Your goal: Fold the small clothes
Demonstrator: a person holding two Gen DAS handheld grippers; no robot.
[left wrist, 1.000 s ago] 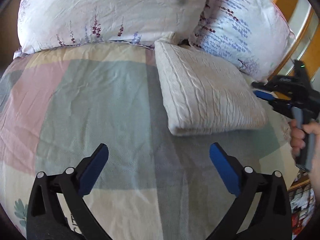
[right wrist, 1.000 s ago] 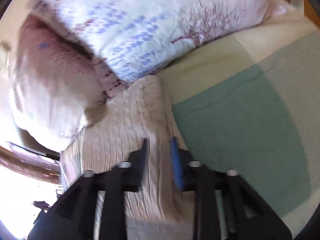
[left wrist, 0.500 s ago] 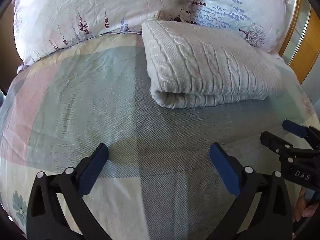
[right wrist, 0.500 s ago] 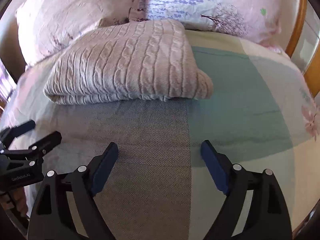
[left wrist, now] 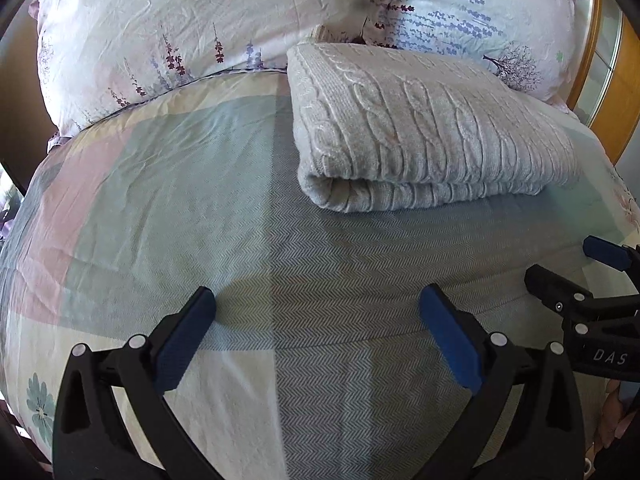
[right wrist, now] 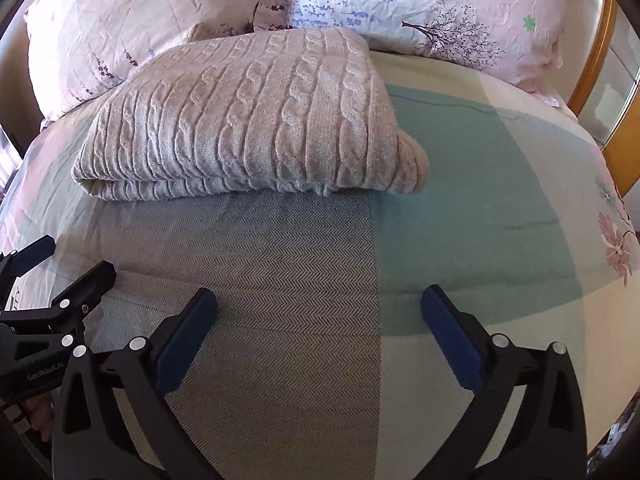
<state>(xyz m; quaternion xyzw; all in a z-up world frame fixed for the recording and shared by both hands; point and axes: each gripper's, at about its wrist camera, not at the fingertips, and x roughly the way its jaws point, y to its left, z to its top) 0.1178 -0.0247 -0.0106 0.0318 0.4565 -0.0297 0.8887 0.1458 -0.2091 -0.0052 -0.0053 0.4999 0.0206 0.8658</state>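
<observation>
A folded cream cable-knit sweater [left wrist: 432, 128] lies on a bed, resting on a bedspread [left wrist: 168, 208] patterned in large blocks of teal, pink, cream and grey herringbone. The sweater is folded into a thick rectangle, its rounded fold edge facing the cameras and its far edge touching two pillows at the head of the bed. The left pillow [left wrist: 192, 24] is white with purple flower sprigs; the right pillow [left wrist: 480, 12] has lavender stems and small bare trees printed on it. A wooden bed frame [left wrist: 588, 52] curves along the right edge.

The left gripper [left wrist: 316, 320] hovers above the bedspread, near the sweater but apart from it, its black arms with blue pads [left wrist: 184, 344] spread wide and holding nothing. In the right wrist view, the sweater [right wrist: 248, 120] sits left of centre, again against the pillows. The right gripper [right wrist: 320, 320] also hangs over the bedspread with its blue-padded fingers spread wide and empty, short of the sweater's near edge. Each gripper appears at the side of the other's view, level with it, both gripping nothing. No boxes, baskets or other containers can be seen.
</observation>
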